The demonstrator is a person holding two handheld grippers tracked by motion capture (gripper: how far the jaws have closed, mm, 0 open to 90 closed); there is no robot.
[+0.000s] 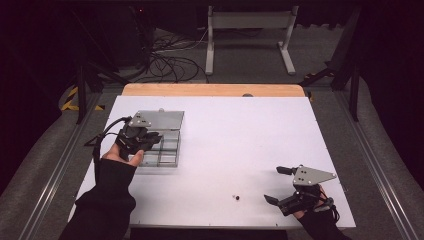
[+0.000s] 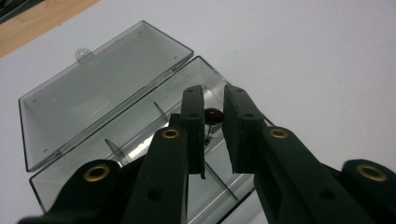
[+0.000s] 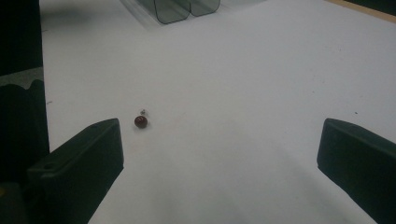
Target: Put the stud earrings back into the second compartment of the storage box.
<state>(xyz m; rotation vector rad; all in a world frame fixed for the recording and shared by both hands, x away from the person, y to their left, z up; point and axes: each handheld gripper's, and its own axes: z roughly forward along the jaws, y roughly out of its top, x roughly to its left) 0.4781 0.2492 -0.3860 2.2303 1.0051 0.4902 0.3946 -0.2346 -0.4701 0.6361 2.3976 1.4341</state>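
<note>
Dark red and glossy, a small bead-like ball with a thin metal stem [image 3: 140, 121] is seen lying on the white table [image 1: 240, 135] close to the near edge, just left of the right gripper [image 1: 283, 186]. It is judged to be very light, hard and slick, likely to roll or skip away if nudged, so a gentle pinch across the round body, not the wiry stem, is thought best. The right gripper is held low near the table's near right corner, its jaws spread wide and empty, pointed toward the ball from the right.

Farther back, toward the left edge, a clear plastic compartment box [image 2: 116, 140] stands with its lid [image 2: 102, 88] folded open flat behind it. Thin, stiff walls suggest that the box is light and could slide if pushed. The left gripper [image 2: 214, 122] is poised over one of the box's compartments, tilted downward, the hand [image 1: 122, 152] and dark sleeve coming in from the near left. A second red ball [image 2: 213, 113] with a fine stem is seen between its nearly closed jaws; whether it is pinched or lying just beyond the tips cannot be told.
</note>
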